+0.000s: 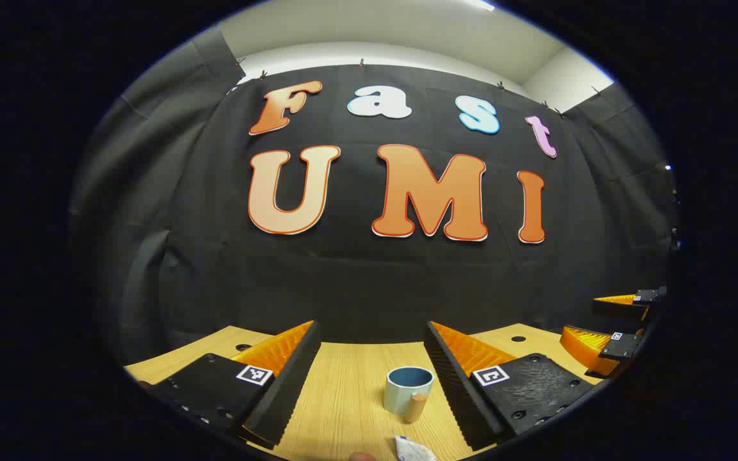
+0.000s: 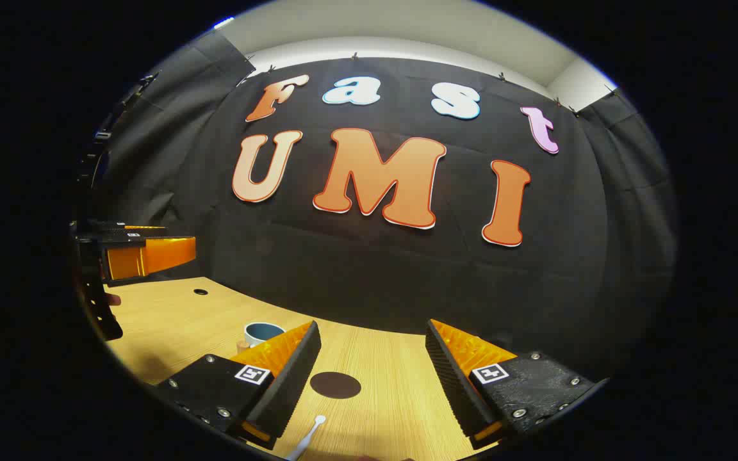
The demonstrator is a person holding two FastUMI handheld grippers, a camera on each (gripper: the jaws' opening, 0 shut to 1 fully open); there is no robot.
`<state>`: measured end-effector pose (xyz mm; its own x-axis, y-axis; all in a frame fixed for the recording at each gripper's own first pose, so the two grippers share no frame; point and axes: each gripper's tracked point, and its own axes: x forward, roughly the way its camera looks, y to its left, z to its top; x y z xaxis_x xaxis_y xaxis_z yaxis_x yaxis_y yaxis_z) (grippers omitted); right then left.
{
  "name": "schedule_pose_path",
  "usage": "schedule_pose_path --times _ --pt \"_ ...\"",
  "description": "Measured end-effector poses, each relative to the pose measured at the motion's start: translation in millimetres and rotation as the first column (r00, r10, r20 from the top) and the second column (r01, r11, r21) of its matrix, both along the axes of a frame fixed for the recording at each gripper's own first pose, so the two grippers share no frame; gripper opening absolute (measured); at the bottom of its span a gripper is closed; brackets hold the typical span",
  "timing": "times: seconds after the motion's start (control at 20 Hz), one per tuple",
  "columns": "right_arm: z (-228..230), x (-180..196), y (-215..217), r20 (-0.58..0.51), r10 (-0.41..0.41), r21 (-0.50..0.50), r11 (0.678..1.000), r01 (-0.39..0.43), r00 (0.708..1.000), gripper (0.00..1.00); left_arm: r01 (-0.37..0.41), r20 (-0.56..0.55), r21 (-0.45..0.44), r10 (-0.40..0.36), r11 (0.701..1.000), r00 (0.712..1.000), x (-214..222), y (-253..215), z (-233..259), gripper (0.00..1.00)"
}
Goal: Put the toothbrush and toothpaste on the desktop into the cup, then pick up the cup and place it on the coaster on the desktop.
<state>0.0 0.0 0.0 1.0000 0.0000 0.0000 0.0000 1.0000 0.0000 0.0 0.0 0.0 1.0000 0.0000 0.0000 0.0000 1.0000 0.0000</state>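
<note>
A pale blue cup (image 1: pixel 408 389) with a wooden handle stands on the wooden desktop (image 1: pixel 350 397), ahead of my open left gripper (image 1: pixel 372 378) and close to its right finger. The end of a white toothpaste tube (image 1: pixel 412 449) lies at the bottom edge, nearer than the cup. In the right gripper view, my right gripper (image 2: pixel 372 378) is open above the desktop (image 2: pixel 394 397). A dark round coaster (image 2: pixel 335 385) lies between its fingers, and a white toothbrush (image 2: pixel 305 440) lies nearer, by the left finger. The cup (image 2: pixel 262 333) stands beyond that finger.
The black booth wall rises just behind the desktop's far edge. Small round holes (image 1: pixel 518 338) are set in the desktop near the back. The other gripper (image 1: pixel 619 326) hovers at the right in the left gripper view, and at the far left (image 2: pixel 145 253) in the right gripper view.
</note>
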Motion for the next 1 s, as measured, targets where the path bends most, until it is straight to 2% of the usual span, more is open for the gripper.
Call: schedule_pose_path --times 0.25,0.4,0.45,0.5,0.75,1.0 --pt "-7.8 3.7 4.3 -0.032 0.043 0.049 0.998 -0.041 0.999 0.99 -0.007 -0.018 0.009 0.008 1.0 1.0 4.6 -5.7 -4.2 0.97" --pt "-11.6 6.0 -0.4 -0.049 0.04 0.051 0.998 -0.037 0.998 0.99 -0.003 -0.045 0.012 0.003 1.0 0.999 6.7 -14.4 -8.5 1.0" --pt "-12.9 5.7 -0.9 -0.055 0.04 0.053 0.998 -0.037 0.998 0.99 0.0 -0.051 0.008 0.001 1.0 0.999 7.5 -17.2 -10.3 0.97" --pt "-14.7 5.2 0.0 -0.058 0.045 0.052 0.998 -0.042 0.997 0.98 0.004 -0.057 0.004 -0.003 1.0 0.998 7.8 -20.3 -11.2 1.0" --pt "-27.9 1.4 3.6 -0.096 0.065 0.054 0.997 -0.06 0.993 0.98 0.012 -0.093 0.007 -0.012 1.0 0.996 4.6 -31.8 -19.5 0.98" --pt "-57.9 -8.5 17.9 -0.186 0.109 0.083 0.992 -0.095 0.976 0.99 0.018 -0.201 0.013 -0.015 1.0 0.98 -2.8 -41.8 -50.4 0.98"
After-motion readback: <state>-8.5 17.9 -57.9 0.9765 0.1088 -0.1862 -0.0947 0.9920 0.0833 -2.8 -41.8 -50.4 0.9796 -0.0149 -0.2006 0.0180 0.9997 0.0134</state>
